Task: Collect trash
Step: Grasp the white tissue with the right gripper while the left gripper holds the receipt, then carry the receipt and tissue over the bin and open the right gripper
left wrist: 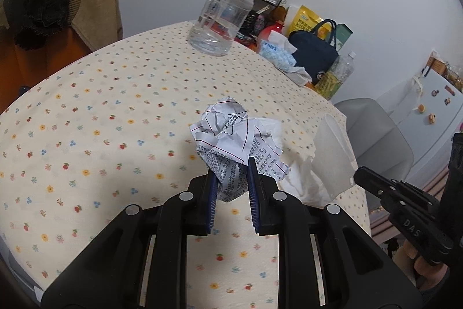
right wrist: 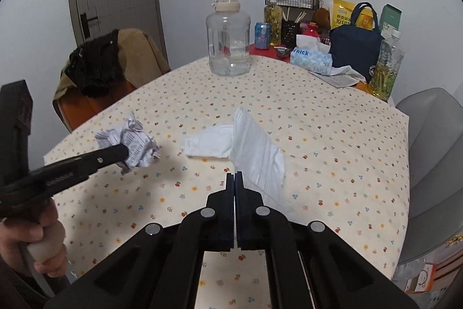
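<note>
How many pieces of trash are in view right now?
2. The crumpled paper is clamped in the left gripper above the tablecloth. The white tissue is pinched at its near edge by the right gripper. More may lie hidden among the clutter.

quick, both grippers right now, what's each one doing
left gripper: closed on the crumpled paper ball, held above the tablecloth.
right gripper: closed, pinching an edge of the white tissue.
</note>
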`<state>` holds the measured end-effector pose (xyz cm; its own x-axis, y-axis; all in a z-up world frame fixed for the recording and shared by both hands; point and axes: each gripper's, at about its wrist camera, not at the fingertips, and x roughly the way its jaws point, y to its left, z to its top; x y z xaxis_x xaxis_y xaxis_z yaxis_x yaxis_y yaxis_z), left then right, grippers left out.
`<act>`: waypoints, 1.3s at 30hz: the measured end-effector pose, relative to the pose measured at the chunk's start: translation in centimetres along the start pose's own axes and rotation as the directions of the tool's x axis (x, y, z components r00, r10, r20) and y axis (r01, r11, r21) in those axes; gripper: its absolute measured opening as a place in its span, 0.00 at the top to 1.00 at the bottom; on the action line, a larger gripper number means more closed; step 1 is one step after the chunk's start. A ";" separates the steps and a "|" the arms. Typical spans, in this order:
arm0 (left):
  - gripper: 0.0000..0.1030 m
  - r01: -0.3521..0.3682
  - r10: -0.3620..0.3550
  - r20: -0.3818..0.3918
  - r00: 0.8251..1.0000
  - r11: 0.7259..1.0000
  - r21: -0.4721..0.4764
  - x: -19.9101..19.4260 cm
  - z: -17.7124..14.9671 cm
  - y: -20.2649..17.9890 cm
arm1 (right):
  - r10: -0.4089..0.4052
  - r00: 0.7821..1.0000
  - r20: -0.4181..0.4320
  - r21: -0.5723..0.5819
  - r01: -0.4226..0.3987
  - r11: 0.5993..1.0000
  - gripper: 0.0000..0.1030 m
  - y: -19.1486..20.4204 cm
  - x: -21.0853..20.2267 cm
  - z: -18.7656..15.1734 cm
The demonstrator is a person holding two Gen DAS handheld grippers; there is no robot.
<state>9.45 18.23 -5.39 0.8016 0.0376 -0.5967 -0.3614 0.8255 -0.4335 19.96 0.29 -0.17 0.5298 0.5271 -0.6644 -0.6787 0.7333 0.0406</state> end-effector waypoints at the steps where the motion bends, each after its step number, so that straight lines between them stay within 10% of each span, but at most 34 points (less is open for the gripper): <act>1: 0.81 0.010 -0.010 0.000 1.000 1.000 0.008 0.0 0.0 -0.5 | 0.003 1.000 0.007 0.011 -0.003 1.000 0.98 -0.4 -0.7 -0.1; 23: 0.81 0.221 -0.199 -0.117 0.973 0.950 0.221 3.0 -2.7 -13.9 | -0.138 0.989 0.057 0.283 0.117 0.952 0.98 -11.4 -10.3 -6.9; 39: 0.81 0.392 -0.293 -0.289 0.911 0.835 0.387 6.4 -8.2 -27.5 | -0.379 0.925 -0.013 0.527 0.328 0.784 0.98 -23.2 -18.3 -17.2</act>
<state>20.63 -8.87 -2.83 0.6987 -0.3708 -0.6119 0.1968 0.9218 -0.3340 17.28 -33.73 -1.82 0.7410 0.2044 -0.6396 -0.0904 0.9742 0.2067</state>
